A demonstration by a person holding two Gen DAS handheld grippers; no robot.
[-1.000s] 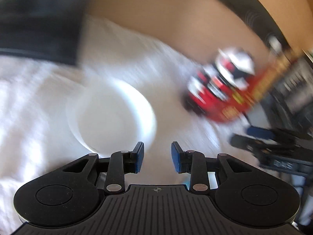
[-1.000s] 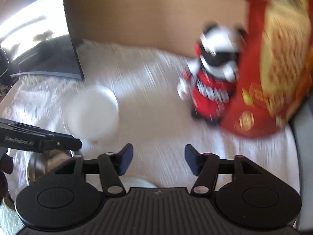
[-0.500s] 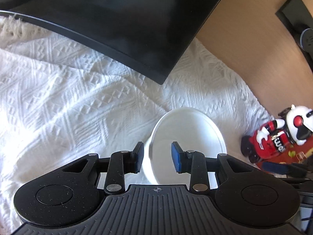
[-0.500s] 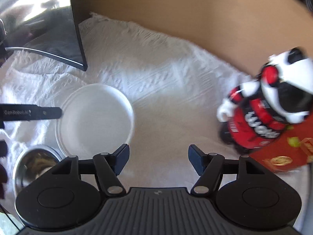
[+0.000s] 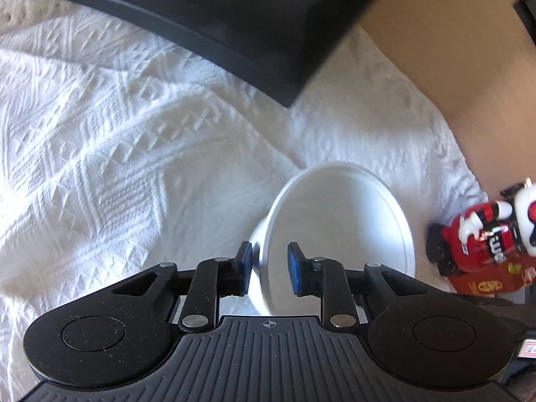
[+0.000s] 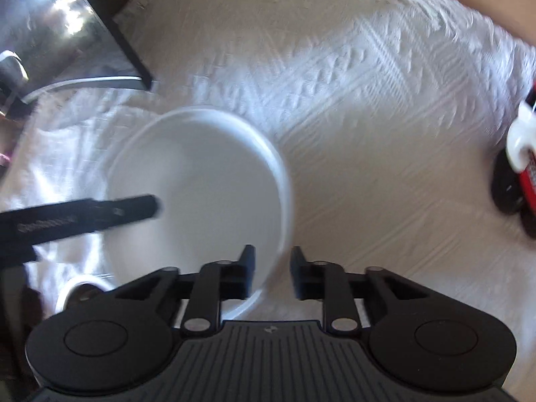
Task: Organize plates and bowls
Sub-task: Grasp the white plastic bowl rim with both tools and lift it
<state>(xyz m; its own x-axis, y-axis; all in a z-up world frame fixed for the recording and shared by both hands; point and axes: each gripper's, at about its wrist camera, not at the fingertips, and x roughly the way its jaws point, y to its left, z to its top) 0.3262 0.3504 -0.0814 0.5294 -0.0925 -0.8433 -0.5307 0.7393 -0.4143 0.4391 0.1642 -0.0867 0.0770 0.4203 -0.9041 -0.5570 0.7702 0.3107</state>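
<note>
A white bowl [image 5: 338, 231] sits on the white textured cloth [image 5: 100, 154]. My left gripper [image 5: 268, 268] straddles the bowl's near-left rim, one blue pad outside and one inside; the jaws stand a little apart around the rim. In the right wrist view the same bowl [image 6: 201, 194] lies at centre left, and my right gripper [image 6: 270, 276] straddles its near-right rim with a narrow gap. The left gripper's finger [image 6: 100, 216] reaches over the bowl's left side there. Whether either pair of pads presses the rim is unclear.
A black monitor [image 5: 234, 10] stands at the back on the cloth. A red, white and black toy figure [image 5: 485, 234] stands at the right beside a red packet [image 5: 482, 284]. A metal bowl [image 6: 80, 289] lies at the lower left in the right wrist view.
Both grippers have moved down and in onto the white bowl's rim. The right gripper's jaws have narrowed. The bowl looks tipped up on the left gripper's side.
</note>
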